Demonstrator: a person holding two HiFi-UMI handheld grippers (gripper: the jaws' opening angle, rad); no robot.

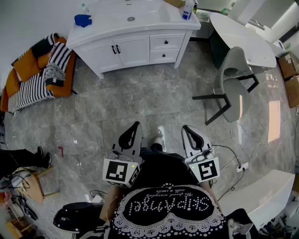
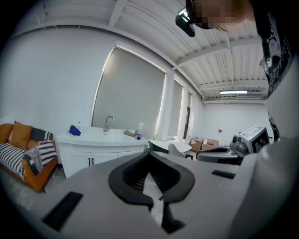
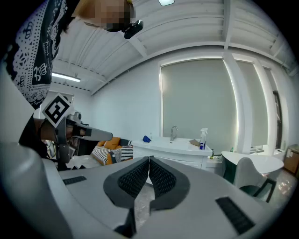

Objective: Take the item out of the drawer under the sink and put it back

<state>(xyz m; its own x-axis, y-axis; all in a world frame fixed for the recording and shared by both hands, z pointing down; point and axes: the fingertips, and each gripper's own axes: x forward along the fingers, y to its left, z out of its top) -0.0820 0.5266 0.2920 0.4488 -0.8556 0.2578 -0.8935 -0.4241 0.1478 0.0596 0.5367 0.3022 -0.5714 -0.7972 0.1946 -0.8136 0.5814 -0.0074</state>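
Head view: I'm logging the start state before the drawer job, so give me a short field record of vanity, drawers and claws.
vanity: white, doors shut
drawers: two, both shut
countertop: blue cloth, spray bottle
left claw: shut, empty, apart from vanity
right claw: shut, empty, apart from vanity
task: not yet begun

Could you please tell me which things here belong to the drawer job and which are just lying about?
Job: sink cabinet, its drawers, left gripper, right gripper, both shut.
Lying about: blue cloth, spray bottle, sofa, grey chair, white table.
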